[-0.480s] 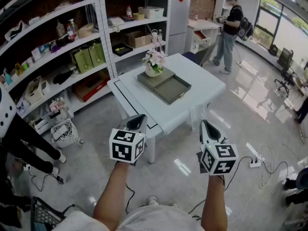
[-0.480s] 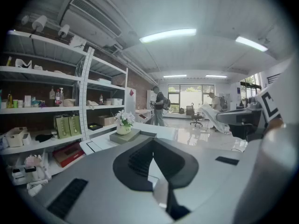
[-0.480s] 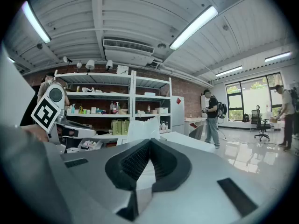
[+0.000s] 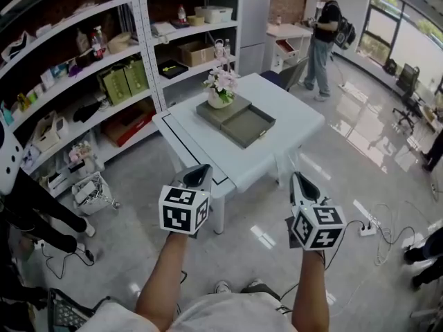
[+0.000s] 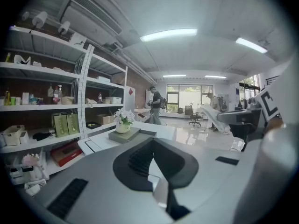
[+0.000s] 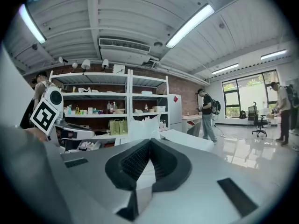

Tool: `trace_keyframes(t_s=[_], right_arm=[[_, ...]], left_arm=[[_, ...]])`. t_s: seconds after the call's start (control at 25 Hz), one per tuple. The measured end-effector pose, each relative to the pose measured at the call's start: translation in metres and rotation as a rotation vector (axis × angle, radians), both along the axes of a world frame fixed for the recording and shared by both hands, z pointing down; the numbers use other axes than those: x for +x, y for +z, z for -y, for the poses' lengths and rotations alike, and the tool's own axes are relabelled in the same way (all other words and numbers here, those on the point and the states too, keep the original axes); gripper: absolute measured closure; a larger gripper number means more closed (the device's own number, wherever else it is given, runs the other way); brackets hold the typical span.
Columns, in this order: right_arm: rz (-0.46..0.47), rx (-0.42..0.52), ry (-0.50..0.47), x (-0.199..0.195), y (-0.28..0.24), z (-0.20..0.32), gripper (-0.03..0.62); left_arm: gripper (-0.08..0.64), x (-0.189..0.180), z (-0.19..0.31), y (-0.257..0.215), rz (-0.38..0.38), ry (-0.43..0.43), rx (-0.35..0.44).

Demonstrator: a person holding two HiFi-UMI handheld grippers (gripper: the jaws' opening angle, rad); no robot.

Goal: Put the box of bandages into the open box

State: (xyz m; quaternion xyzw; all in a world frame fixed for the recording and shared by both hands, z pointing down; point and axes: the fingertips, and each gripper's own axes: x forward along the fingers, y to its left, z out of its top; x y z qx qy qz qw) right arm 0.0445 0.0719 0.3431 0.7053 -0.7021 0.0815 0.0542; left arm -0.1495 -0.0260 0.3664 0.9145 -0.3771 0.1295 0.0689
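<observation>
While the person is standing back from the white table (image 4: pixel 294 124), both tools are hanging out in front over the floor, well apart from anything to pick up. The left gripper (image 4: pixel 201 169) is pressing its jaws together with nothing between them, and the right gripper (image 4: pixel 297 178) is doing the same, its dark pads meeting at the tip and carrying nothing. The open box (image 4: pixel 248 128) is lying on the table with its inside bare, just beside a flat grey box (image 4: pixel 216 114) that is bearing a flower pot (image 4: pixel 220 97). The box of bandages is not showing clearly anywhere. It may be sitting among the small goods on the shelves (image 4: pixel 83 55) to the left, but they are too small to tell apart.

The step in hand looks to be finding and fetching it, so nothing of the task is being done yet. To do it well, the person is likely needing to face the shelves and pick out the right box before reaching. One gripper should be spreading its jaws early and closing across the box's narrow sides, and the carry should be steering clear of the flowers, which are standing close to the drop spot.
</observation>
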Motion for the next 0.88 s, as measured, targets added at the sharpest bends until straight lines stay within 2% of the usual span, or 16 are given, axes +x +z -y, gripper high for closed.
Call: trace_keyframes(t_s=[0.48, 0.88], right_arm=[[0.011, 0.016, -0.04, 0.037, 0.003, 0.048, 0.587], [0.023, 0.014, -0.13, 0.105, 0.004, 0.117, 0.588]], left_arm=[[0.555, 0.045, 0.038, 0.006, 0.035, -0.006, 0.002], [0.555, 0.109, 0.089, 0.008, 0.056, -0.087, -0.006]])
